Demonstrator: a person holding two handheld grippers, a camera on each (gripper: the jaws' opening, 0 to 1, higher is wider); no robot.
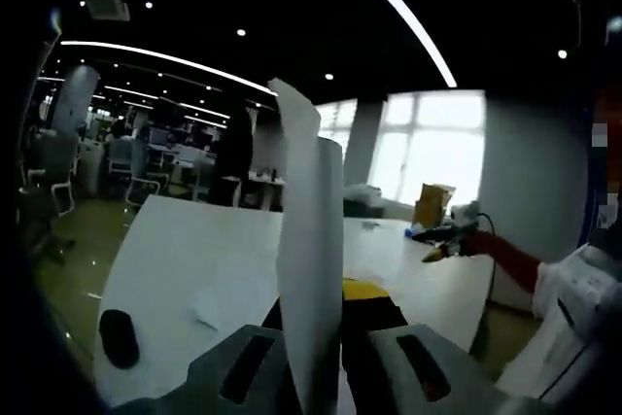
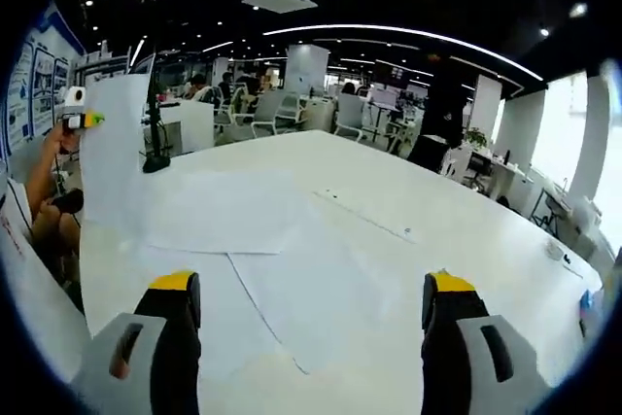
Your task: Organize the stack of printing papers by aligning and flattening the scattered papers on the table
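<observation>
A white sheet of paper [image 1: 311, 240] stands upright and edge-on in the left gripper view, with my left gripper [image 1: 326, 332] shut on its lower part. The right gripper view shows that same sheet [image 2: 112, 157] held up at the far left by the left gripper [image 2: 80, 121]. Several loose sheets [image 2: 219, 211] lie flat and overlapping on the white table [image 2: 457, 211], askew to one another. My right gripper [image 2: 311, 289] hovers over them, its yellow-tipped jaws wide apart and empty. It also appears far right in the left gripper view as the right gripper [image 1: 442, 240].
A black rounded object [image 1: 119, 337] lies near the table's left edge. A cardboard box [image 1: 432, 203] stands beyond the far end. A black stand [image 2: 154, 157] rises at the table's far left corner. A person's forearm [image 2: 47, 187] is at the left. Office desks and chairs fill the background.
</observation>
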